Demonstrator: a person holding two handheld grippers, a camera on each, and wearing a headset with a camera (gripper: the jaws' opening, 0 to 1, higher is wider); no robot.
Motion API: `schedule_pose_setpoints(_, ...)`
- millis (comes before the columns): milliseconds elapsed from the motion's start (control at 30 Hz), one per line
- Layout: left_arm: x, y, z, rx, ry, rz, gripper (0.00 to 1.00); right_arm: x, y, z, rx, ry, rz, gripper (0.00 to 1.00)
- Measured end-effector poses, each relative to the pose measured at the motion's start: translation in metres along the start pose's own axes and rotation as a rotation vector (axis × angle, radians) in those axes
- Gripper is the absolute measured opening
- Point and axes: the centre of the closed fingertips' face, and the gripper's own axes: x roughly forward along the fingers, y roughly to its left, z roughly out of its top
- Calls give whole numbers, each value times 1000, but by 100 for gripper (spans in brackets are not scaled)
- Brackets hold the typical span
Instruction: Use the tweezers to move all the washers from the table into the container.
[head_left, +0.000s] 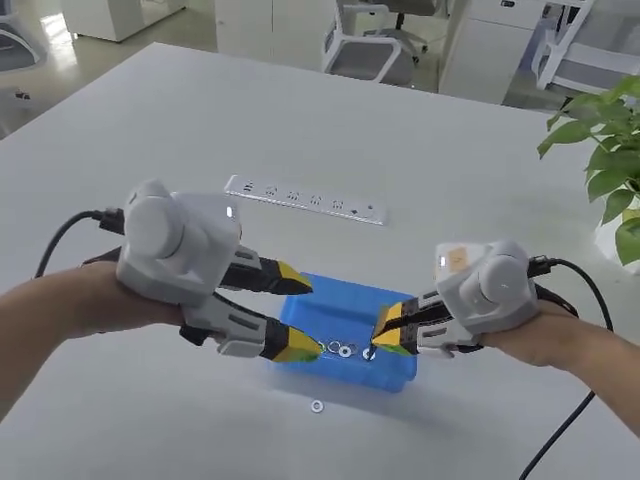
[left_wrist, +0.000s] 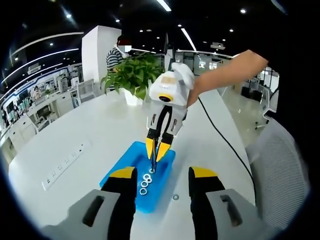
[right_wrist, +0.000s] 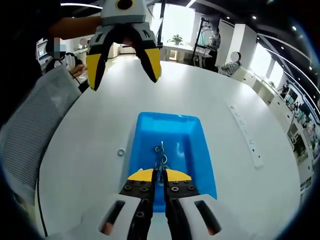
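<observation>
At lower centre, the right claw (right_wrist: 159, 174) pinches the tweezers (right_wrist: 162, 156) closed, tips lowered among the washers (right_wrist: 160, 150) in the blue container (right_wrist: 197, 145), seemingly to release one, while the left claw (head_left: 298, 315) hangs open and one washer (head_left: 317, 406) waits on the counter (head_left: 200, 150) just below.

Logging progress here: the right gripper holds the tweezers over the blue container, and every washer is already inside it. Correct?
Not all: one washer lies on the table just outside the blue container, as the head view shows. The right gripper does hold the tweezers over it.
</observation>
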Motion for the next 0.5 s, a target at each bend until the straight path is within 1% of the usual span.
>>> schedule_pose_setpoints(133, 10, 4, 3, 24, 5, -1, 40, 0, 0, 0, 3, -2, -1, 7)
schedule_pose_setpoints(267, 21, 10, 4, 43, 17, -5, 31, 1, 0, 0, 3, -3, -2, 7)
schedule_pose_setpoints(433, 31, 12, 6, 60, 23, -27, 28, 1, 0, 0, 7, -7, -3, 7)
schedule_pose_setpoints(500, 36, 14, 7, 68, 25, -28, 27, 0, 1, -1, 6, -6, -2, 7)
